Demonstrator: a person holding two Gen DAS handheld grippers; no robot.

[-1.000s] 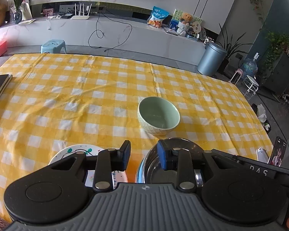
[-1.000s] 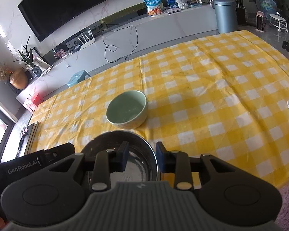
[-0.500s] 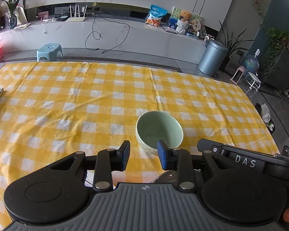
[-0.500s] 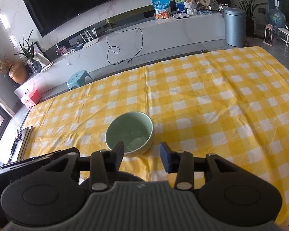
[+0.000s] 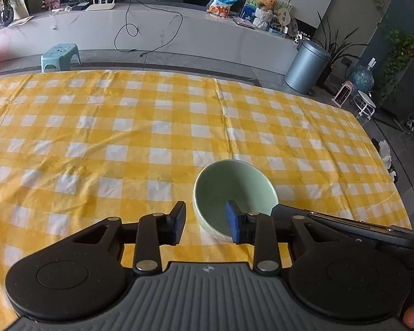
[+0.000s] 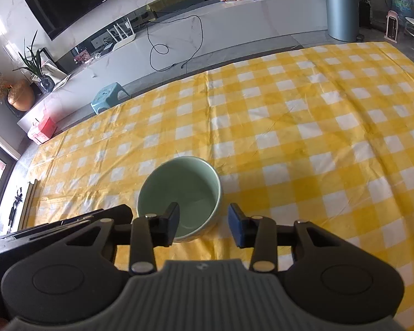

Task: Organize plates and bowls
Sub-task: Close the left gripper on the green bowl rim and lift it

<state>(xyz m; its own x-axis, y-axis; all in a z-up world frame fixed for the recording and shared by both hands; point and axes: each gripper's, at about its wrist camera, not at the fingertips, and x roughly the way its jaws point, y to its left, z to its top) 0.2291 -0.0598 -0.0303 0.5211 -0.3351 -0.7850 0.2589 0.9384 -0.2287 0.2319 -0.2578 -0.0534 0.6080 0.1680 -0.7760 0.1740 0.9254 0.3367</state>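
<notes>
While both grippers straddle the pale green ceramic bowl (image 5: 234,190)
Right gripper (image 6: 202,224) closing, left gripper (image 5: 205,224) part-open, neither gripping; seat the pads squarely on opposite rims.

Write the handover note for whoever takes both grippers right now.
Left gripper: jaws apart, nothing held; they straddle the near-left rim of the pale green ceramic bowl, no pad pressing.
Right gripper: jaws closing, nothing gripped; the bowl's near-right rim sits between them.
Bowl: upright, empty, on the yellow-and-white checked tablecloth.
Done: nothing visibly stacked in these views.
Left: grip the bowl and place it with the other dishes, which are out of view.
</notes>
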